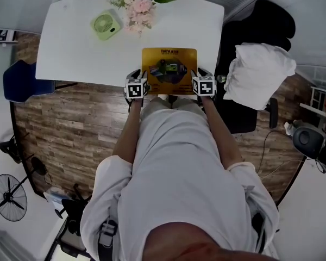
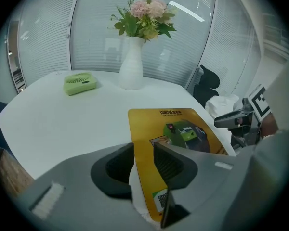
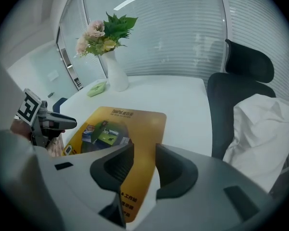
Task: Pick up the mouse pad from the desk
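A yellow mouse pad (image 1: 169, 69) with a printed picture lies flat at the near edge of the white desk (image 1: 81, 53). My left gripper (image 1: 137, 76) is at the pad's near left corner and my right gripper (image 1: 202, 76) at its near right corner. In the left gripper view the jaws (image 2: 143, 153) stand apart with the pad's (image 2: 176, 129) left edge in the gap. The right gripper view shows its jaws (image 3: 144, 155) apart too, over the pad's (image 3: 120, 126) right edge. Neither pair of pads presses on it.
A small green fan (image 1: 106, 24) and a white vase of flowers (image 1: 141, 7) stand at the desk's far side. A black office chair with a white cushion (image 1: 258, 72) is right of the desk. A blue chair (image 1: 19, 80) is at the left.
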`<state>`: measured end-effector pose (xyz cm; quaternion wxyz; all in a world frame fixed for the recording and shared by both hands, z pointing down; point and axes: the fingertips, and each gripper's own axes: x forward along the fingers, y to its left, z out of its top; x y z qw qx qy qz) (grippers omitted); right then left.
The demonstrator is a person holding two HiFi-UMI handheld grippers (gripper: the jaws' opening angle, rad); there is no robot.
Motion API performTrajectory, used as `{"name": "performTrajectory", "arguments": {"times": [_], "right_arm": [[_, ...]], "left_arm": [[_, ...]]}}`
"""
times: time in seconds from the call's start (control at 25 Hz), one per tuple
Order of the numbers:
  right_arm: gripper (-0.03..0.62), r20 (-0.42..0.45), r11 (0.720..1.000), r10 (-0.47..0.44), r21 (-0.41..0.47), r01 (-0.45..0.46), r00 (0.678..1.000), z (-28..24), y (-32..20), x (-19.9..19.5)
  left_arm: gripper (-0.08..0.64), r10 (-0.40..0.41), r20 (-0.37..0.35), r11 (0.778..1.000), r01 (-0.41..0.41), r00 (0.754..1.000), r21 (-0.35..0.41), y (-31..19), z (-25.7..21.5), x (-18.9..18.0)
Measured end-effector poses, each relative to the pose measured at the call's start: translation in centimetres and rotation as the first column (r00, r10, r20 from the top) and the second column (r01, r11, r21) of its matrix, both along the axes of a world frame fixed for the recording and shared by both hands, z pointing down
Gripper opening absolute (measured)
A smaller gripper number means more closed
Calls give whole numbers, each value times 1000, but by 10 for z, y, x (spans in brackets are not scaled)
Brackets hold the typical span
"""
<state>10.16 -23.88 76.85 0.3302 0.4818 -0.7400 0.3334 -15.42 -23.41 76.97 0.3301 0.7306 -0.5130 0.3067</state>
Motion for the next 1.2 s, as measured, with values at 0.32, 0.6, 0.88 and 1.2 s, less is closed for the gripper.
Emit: {"name": "performTrajectory", "arguments": {"times": [0.32, 0.6, 0.88, 1.2], "right_arm": [[153, -9, 990, 106, -92, -107, 994, 22, 0, 8], [153, -34, 981, 157, -111, -160, 987, 31, -2, 9], [156, -73, 982, 155, -98, -162, 985, 30, -1, 6], [118, -47, 978, 173, -106, -177, 984, 30, 0, 4]], "left_arm": [[195, -25, 28, 998, 27, 999, -51, 1, 15, -2], [195, -75, 52, 994, 79, 996, -75, -5, 27, -6], [170, -112, 102, 992, 117, 988, -43, -5, 27, -6], [97, -116, 63, 992, 119, 991, -51, -3, 26, 1]]}}
